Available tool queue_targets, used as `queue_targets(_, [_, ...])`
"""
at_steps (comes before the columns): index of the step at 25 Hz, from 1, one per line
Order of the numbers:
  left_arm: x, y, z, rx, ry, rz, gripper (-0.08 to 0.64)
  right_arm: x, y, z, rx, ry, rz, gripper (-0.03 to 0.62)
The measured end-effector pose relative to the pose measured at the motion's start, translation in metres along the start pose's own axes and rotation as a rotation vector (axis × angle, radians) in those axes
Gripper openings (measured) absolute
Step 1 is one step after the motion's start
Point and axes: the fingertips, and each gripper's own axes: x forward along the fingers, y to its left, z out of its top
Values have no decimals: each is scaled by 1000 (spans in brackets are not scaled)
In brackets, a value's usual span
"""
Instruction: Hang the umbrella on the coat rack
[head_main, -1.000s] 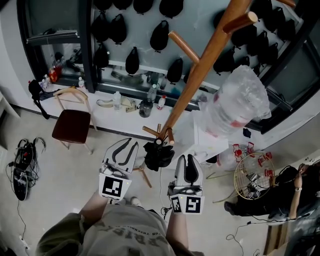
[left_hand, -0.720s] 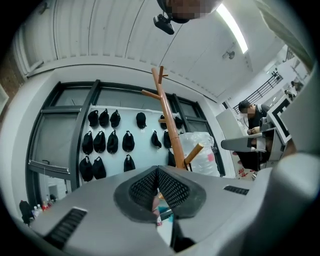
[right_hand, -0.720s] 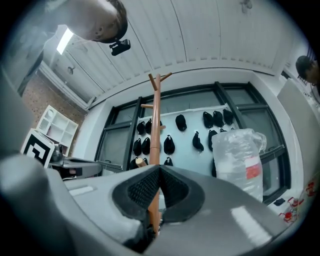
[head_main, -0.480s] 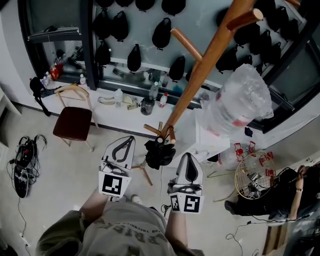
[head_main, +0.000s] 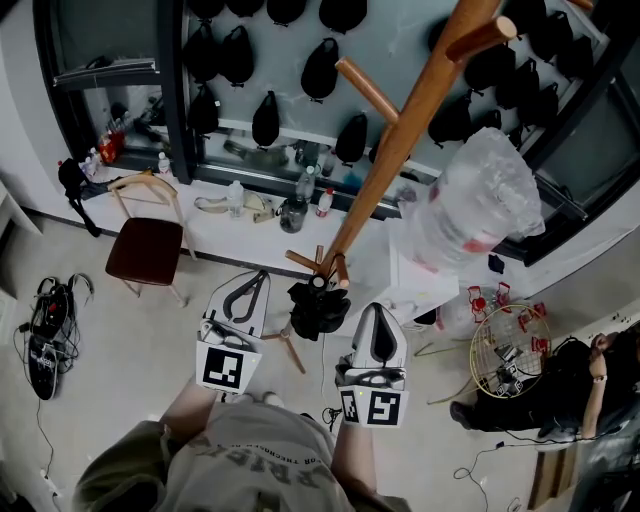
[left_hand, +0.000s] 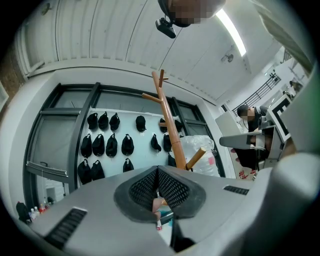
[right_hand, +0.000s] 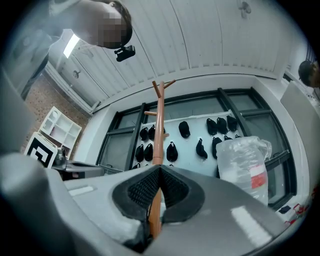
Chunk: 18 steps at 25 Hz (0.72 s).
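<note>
The wooden coat rack (head_main: 400, 140) rises from the floor towards me, with pegs high up and short pegs low down. A black folded umbrella (head_main: 318, 308) is bunched against the low pegs, between my two grippers and apart from both. My left gripper (head_main: 259, 279) is just left of it, shut and empty. Just right of the umbrella is my right gripper (head_main: 375, 312), also shut with nothing in it. In the left gripper view the jaws (left_hand: 157, 171) meet below the rack (left_hand: 170, 127). The right gripper view shows shut jaws (right_hand: 160, 171) in front of the pole (right_hand: 159, 127).
A wooden chair (head_main: 145, 245) stands to the left, and cables (head_main: 45, 325) lie on the floor. Bottles sit on a low ledge (head_main: 230, 225) below a wall of black caps (head_main: 265, 120). On the right are a clear plastic bundle (head_main: 475, 210), a wire basket (head_main: 505, 350) and a seated person (head_main: 565, 385).
Both grippers' jaws have gone from slightly apart to fully shut. The hands have barely shifted and the umbrella stays by the rack's low pegs.
</note>
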Motion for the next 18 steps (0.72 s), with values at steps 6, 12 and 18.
queue_targets(6, [-2,-2,-3,11,3,-8,11,3,3,-12,-102,78,-13,0])
queue_targets(12, [-2,0,-3,10,6,-11,11,7,8,-10,-115,83,3,-2])
queue_targets(18, [-3,-2,-4,62,16,-35,11,7,12,-8,-120,75,17,-2])
